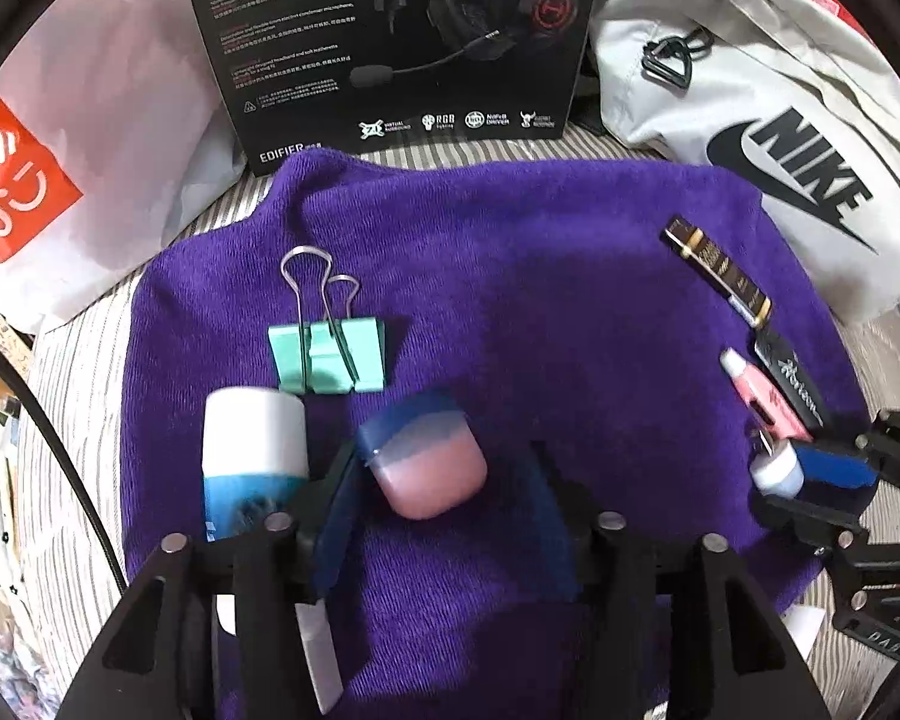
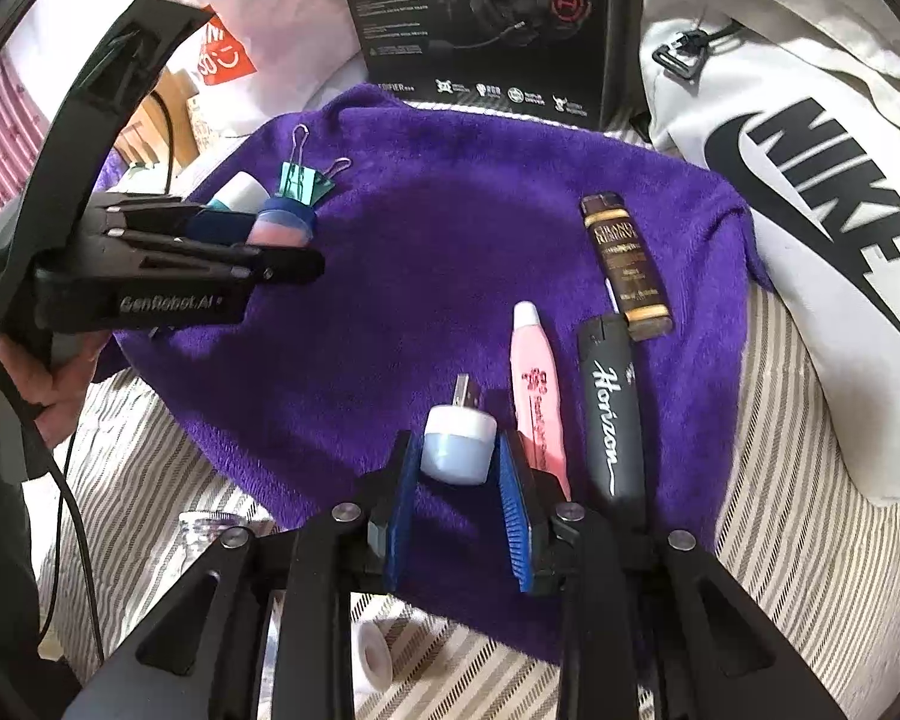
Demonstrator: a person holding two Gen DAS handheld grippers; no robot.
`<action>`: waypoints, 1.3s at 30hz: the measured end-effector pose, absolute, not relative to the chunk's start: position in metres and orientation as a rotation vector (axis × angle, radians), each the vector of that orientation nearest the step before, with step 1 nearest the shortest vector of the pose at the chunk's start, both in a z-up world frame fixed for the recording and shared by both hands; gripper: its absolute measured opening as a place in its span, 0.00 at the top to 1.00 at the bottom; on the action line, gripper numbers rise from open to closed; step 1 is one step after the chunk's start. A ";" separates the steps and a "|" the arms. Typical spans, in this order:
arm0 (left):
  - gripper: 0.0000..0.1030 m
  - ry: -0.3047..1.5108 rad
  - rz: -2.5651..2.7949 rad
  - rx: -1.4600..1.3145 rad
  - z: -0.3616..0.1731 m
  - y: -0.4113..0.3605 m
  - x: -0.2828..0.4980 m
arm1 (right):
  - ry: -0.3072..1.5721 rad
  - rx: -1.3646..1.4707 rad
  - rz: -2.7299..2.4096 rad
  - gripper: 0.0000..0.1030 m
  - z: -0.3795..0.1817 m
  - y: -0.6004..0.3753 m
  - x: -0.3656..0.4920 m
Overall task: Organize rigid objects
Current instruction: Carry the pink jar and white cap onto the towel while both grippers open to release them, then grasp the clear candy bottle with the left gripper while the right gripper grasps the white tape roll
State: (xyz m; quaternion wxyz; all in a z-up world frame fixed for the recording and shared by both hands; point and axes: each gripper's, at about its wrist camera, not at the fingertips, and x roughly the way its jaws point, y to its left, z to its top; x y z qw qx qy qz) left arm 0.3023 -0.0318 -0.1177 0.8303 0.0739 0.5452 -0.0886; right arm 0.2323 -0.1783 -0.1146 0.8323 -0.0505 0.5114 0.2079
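A small pink jar with a blue lid [image 1: 426, 468] lies tilted on the purple towel [image 1: 510, 252] between the fingers of my left gripper [image 1: 447, 465]. That gripper is open, and its right finger stands clear of the jar. Beside the jar lie a mint binder clip [image 1: 327, 354] and a white and blue tube [image 1: 252, 450]. My right gripper [image 2: 457, 462] is shut on a small white and blue USB light [image 2: 456, 444], plug pointing away, low over the towel's near edge. Right of it lie a pink tube [image 2: 537, 396], a black Horizon stick [image 2: 609, 414] and a brown bottle [image 2: 624, 267].
A black headset box [image 1: 390, 48] stands behind the towel, with a grey Nike bag [image 1: 780, 120] to its right and a white and red shopping bag [image 1: 60, 150] to its left. Striped bedding [image 2: 780, 510] surrounds the towel. A hand [image 2: 42, 384] holds the left gripper, and a black cable hangs there.
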 end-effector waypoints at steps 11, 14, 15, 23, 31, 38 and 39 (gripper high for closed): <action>0.49 1.140 -0.196 0.120 -0.086 -0.037 0.261 | 1.027 -0.026 0.389 0.59 -0.077 -0.204 0.196; 0.47 1.124 -0.204 0.110 -0.074 -0.039 0.243 | 1.001 -0.004 0.375 0.58 -0.066 -0.213 0.175; 0.45 1.116 -0.207 0.103 -0.071 -0.039 0.235 | 0.996 -0.002 0.368 0.58 -0.063 -0.216 0.169; 0.43 1.174 -0.244 -0.050 -0.081 -0.050 0.180 | 0.997 0.052 0.326 0.57 -0.062 -0.247 0.106; 0.42 1.260 -0.242 -0.023 -0.111 -0.088 0.160 | 1.032 0.102 0.323 0.57 -0.078 -0.274 0.059; 0.38 1.267 -0.196 0.118 -0.118 -0.090 0.142 | 1.043 0.144 0.334 0.57 -0.092 -0.281 0.048; 0.38 1.262 -0.189 0.130 -0.119 -0.089 0.141 | 1.045 0.151 0.337 0.57 -0.094 -0.282 0.049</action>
